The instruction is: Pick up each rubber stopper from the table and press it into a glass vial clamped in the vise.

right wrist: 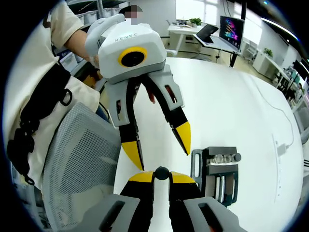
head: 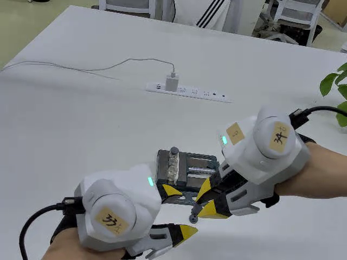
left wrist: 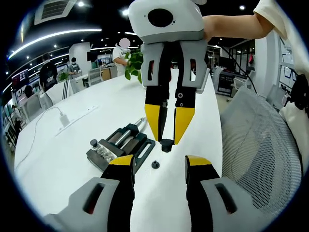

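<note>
A small dark vise (head: 187,170) sits on the white table with a glass vial (head: 173,162) clamped upright at its left end. My right gripper (right wrist: 161,178) is shut on a dark rubber stopper (right wrist: 161,172), held just above the table in front of the vise. In the left gripper view, that right gripper (left wrist: 166,140) comes down from the top with the stopper (left wrist: 166,144) at its tips. My left gripper (left wrist: 160,164) faces it, open and holding nothing. Another dark stopper (left wrist: 155,164) lies on the table between the two grippers, beside the vise (left wrist: 120,145).
A white power strip (head: 187,91) with a plugged charger and a cable lies farther back on the table. A green plant (head: 337,89) stands at the right edge. A mesh chair (right wrist: 82,159) is close behind the left gripper.
</note>
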`<control>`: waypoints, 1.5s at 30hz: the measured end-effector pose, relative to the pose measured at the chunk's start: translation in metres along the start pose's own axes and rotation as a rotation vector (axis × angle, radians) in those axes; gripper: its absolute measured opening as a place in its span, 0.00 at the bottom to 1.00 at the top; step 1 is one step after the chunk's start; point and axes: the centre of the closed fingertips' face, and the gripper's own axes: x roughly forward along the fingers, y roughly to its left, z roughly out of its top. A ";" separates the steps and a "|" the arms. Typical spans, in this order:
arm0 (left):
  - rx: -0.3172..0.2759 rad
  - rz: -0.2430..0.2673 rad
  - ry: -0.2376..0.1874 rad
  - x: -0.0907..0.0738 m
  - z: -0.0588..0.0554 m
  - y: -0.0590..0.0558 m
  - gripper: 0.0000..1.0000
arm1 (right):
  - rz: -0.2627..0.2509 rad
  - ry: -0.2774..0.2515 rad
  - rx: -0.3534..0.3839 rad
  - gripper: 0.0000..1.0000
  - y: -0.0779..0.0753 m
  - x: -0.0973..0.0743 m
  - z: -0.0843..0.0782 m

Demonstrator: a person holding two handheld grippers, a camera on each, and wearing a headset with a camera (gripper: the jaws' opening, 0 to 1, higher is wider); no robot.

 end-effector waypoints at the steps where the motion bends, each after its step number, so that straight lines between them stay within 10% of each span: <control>1: -0.012 0.013 0.003 -0.001 -0.002 0.002 0.44 | 0.004 0.003 0.003 0.06 0.000 0.001 0.000; 17: -0.100 0.185 -0.008 -0.021 -0.025 0.039 0.98 | 0.016 0.023 -0.013 0.06 -0.004 0.008 -0.001; 29: -0.119 0.217 -0.001 -0.034 -0.037 0.042 0.99 | 0.011 0.065 -0.037 0.05 -0.016 0.009 -0.003; 45: -0.131 0.207 0.012 -0.038 -0.043 0.046 0.99 | -0.027 0.164 -0.146 0.05 -0.077 -0.014 0.006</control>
